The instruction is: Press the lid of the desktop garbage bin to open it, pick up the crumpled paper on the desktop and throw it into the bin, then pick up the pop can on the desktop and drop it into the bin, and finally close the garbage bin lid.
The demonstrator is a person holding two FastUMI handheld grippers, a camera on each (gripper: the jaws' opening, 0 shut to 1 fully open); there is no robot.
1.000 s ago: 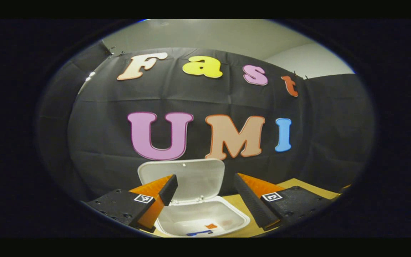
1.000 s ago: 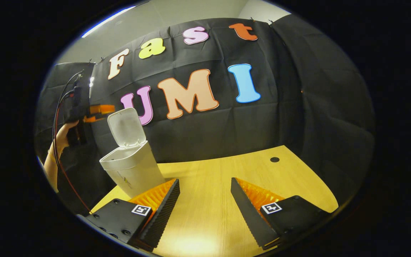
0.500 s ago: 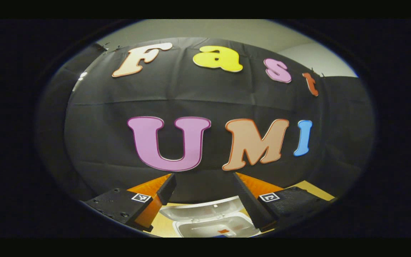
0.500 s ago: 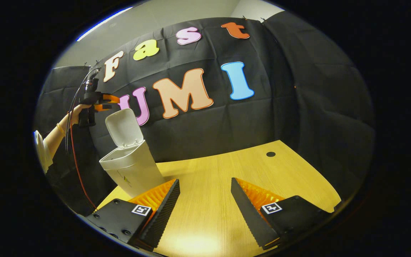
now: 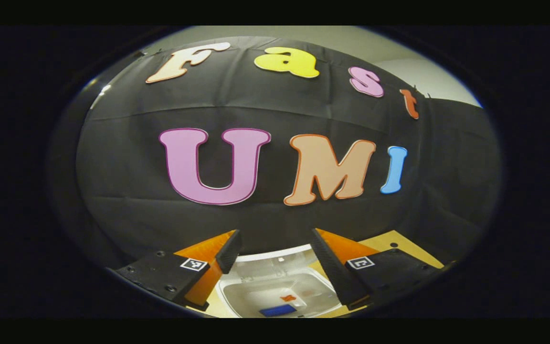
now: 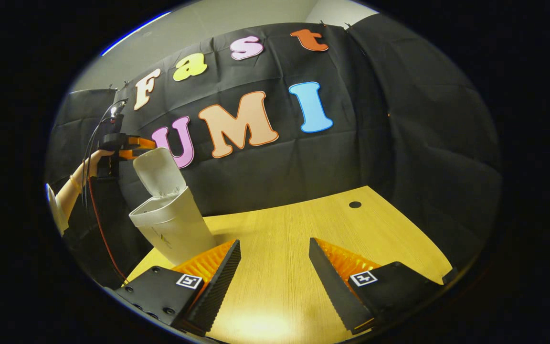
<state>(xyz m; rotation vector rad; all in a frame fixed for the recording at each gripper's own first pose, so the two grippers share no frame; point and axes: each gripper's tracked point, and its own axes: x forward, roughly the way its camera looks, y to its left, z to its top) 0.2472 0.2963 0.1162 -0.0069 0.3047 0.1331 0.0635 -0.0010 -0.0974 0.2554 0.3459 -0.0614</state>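
Bin [image 6: 172, 224] lid [image 6: 159, 173] up, no legible label; left gripper [image 5: 275, 253] & right gripper [image 6: 275, 260] both spread, empty.

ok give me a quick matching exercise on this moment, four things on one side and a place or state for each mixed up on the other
Things:
1. bin lid
2. left gripper
3. right gripper
4. small dark hole

Places or states:
A. low over bare tabletop, jaws open
B. raised, tilted up from the bin
C. far side of the tabletop, near the cloth wall
D. held in a hand at the lid's top edge

Pairs: 1-B, 2-D, 3-A, 4-C
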